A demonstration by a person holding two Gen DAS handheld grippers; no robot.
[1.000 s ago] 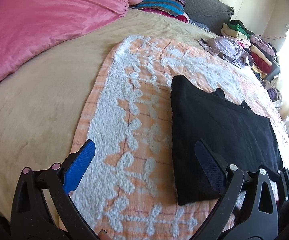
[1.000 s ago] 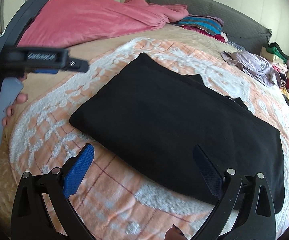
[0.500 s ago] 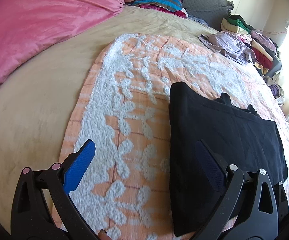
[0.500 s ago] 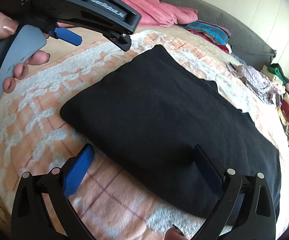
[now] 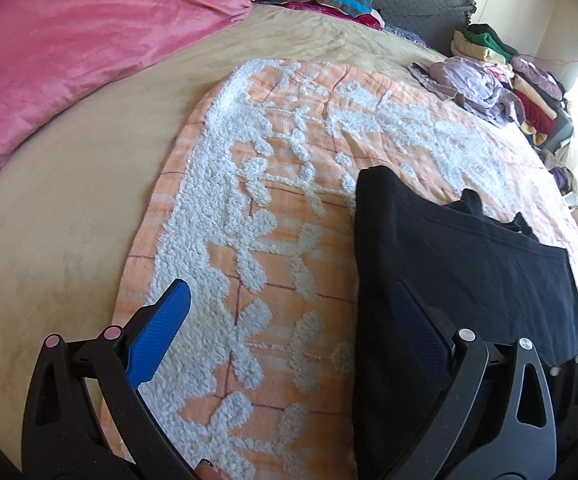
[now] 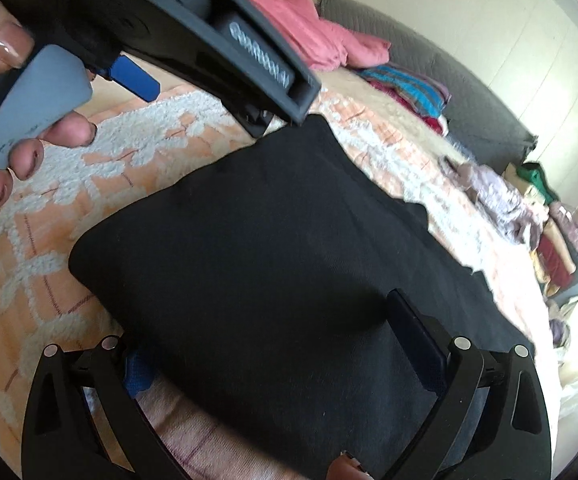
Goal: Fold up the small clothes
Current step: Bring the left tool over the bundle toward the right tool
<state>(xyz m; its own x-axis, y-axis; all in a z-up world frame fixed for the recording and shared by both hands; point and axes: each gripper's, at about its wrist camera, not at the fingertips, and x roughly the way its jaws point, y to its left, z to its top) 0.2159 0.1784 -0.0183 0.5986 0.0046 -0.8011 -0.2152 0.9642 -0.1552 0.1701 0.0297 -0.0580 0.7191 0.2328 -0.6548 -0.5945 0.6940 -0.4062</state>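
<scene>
we see the black garment (image 6: 289,260) folded flat on the mat (image 5: 249,240), long axis running 10 to 4, our right gripper (image 6: 265,344) wide open straddling its near edge, nearer than our open, empty left gripper (image 5: 289,308).

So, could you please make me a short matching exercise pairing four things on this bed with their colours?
Things:
1. folded garment
2. bunched duvet
3. patterned blanket
4. tool pads

Colours:
A. blue
B. orange with white tufted flowers
C. black
D. pink

Pairs: 1-C, 2-D, 3-B, 4-A
</scene>
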